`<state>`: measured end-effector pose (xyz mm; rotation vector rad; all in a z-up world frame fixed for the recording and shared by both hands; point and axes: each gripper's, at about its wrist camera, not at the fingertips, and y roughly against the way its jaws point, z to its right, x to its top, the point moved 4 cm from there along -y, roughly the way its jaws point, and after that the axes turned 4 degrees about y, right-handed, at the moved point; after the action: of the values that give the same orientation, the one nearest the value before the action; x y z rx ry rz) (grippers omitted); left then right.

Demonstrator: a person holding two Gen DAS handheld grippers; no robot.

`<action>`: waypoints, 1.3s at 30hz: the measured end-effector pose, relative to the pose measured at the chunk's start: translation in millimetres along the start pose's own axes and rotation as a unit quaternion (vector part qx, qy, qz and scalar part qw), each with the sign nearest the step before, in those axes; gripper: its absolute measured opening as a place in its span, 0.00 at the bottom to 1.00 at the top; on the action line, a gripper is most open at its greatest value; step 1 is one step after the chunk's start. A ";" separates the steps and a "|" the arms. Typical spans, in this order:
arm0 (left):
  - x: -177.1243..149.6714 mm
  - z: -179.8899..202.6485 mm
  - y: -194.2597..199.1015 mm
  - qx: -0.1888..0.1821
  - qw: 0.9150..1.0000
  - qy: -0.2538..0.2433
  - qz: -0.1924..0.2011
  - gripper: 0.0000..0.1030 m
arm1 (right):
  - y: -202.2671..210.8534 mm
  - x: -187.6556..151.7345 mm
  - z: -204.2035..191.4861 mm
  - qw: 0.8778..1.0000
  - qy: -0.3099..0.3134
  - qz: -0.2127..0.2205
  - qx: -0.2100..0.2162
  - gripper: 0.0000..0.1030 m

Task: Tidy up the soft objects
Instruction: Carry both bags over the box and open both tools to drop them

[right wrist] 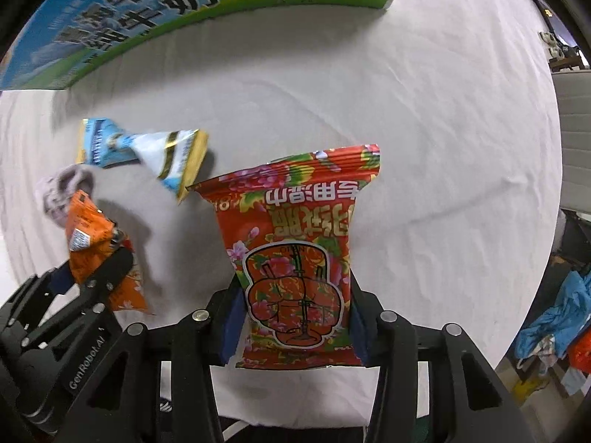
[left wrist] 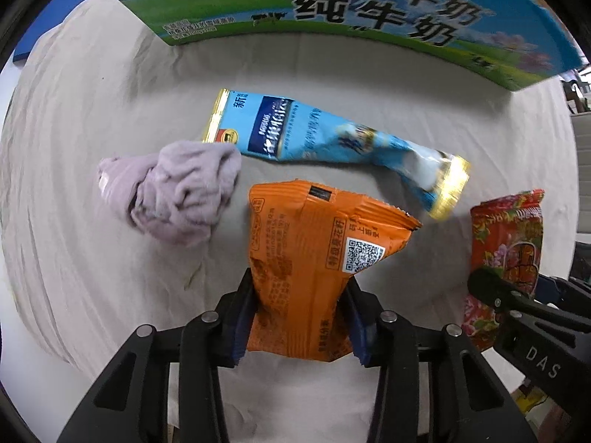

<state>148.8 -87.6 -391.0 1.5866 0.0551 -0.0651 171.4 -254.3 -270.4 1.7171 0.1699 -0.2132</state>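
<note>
Currently held: orange packet (left wrist: pixel 306 269), frame centre, pinched in my left gripper (left wrist: pixel 301 317); red pack (right wrist: pixel 299 258) pinched in my right gripper (right wrist: pixel 295 317). Both light, crinkly, slippery; grip mid-body.

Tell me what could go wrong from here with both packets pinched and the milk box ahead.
1. The left hand-held gripper pinches the orange snack packet only near its lower end; the free top could swing or slip.
2. The right hand-held gripper holds the red floral wet-wipe pack close beside the left one, so they could collide.
3. The blue snack packet and purple cloth lie before the milk carton box; a low carry may drag them.
</note>
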 end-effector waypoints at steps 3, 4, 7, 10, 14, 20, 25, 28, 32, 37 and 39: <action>-11.5 3.2 11.8 -0.013 1.000 0.000 0.001 0.38 | 22.2 -10.0 3.6 1.000 -0.003 0.009 0.018 0.48; -14.3 4.4 16.5 -0.018 1.000 0.000 0.003 0.38 | 30.1 -13.4 3.2 1.000 -0.002 0.011 0.021 0.48; -15.5 6.8 37.6 -0.029 0.999 -0.002 0.013 0.38 | 54.7 -22.7 1.1 0.999 -0.003 0.022 0.035 0.47; -13.0 13.1 66.7 -0.044 0.998 -0.003 0.033 0.38 | 83.1 -28.8 10.6 0.998 0.000 0.039 0.052 0.47; -1.4 14.6 119.9 -0.071 0.995 -0.005 0.074 0.38 | 144.0 -29.6 12.3 0.993 0.009 0.080 0.085 0.47; 48.5 5.5 203.4 -0.101 0.985 -0.006 0.142 0.38 | 244.5 -6.7 1.3 0.980 0.027 0.153 0.122 0.47; 102.6 1.2 242.2 -0.105 0.978 -0.004 0.180 0.38 | 289.4 35.8 -6.1 0.975 0.029 0.193 0.106 0.47; 137.1 -11.1 235.7 -0.097 0.978 -0.005 0.186 0.38 | 292.7 77.2 2.5 0.976 0.018 0.192 0.097 0.47; 178.7 -17.5 216.5 -0.086 0.984 -0.003 0.159 0.38 | 263.8 117.0 -5.9 0.982 -0.005 0.167 0.084 0.47; 230.8 -24.8 164.9 -0.086 0.993 0.016 0.079 0.38 | 204.8 162.1 -13.3 0.990 -0.031 0.120 0.065 0.47; 249.8 -27.3 142.5 -0.081 0.995 0.020 0.055 0.38 | 186.3 178.8 -15.1 0.992 -0.034 0.104 0.057 0.47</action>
<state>408.9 -64.2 -267.5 1.4260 0.0034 0.0566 389.3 -269.9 -131.8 1.8233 -0.0735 -0.1295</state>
